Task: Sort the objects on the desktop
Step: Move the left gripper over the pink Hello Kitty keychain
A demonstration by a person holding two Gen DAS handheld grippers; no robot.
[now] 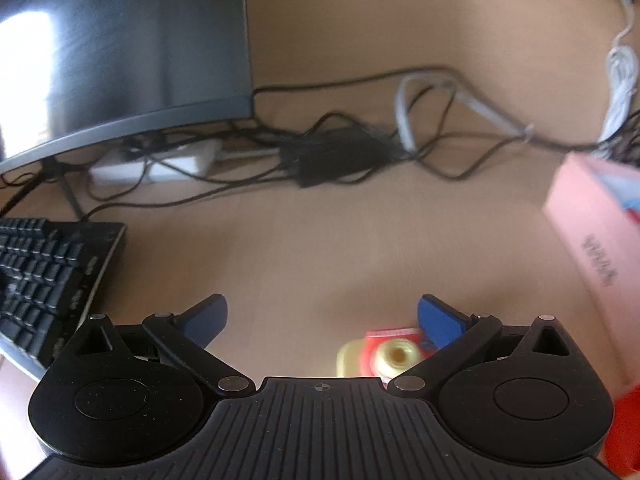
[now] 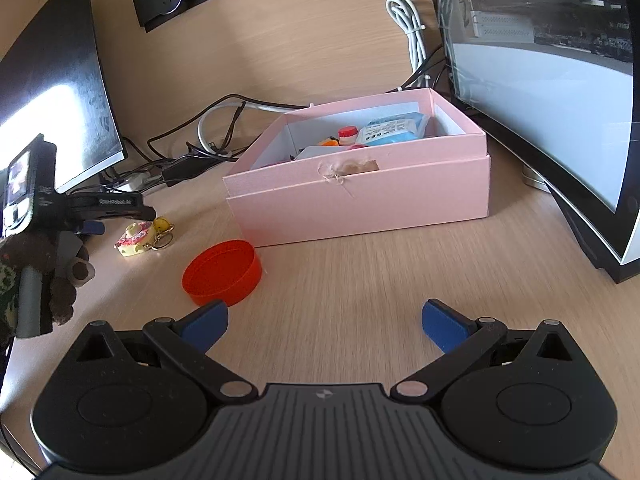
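White lettering on the left claw body — roughly "GenRobot.AI"; pink box print is unreadable.

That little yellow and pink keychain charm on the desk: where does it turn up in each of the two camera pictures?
Left wrist view: the keychain charm lies low, right of centre, blurred, just beside the right finger of the open left tongs.
Right wrist view: it sits at mid-left, on the desk, left of the red lid.
Shared landmark: the pink box, to the right of the charm in both views.
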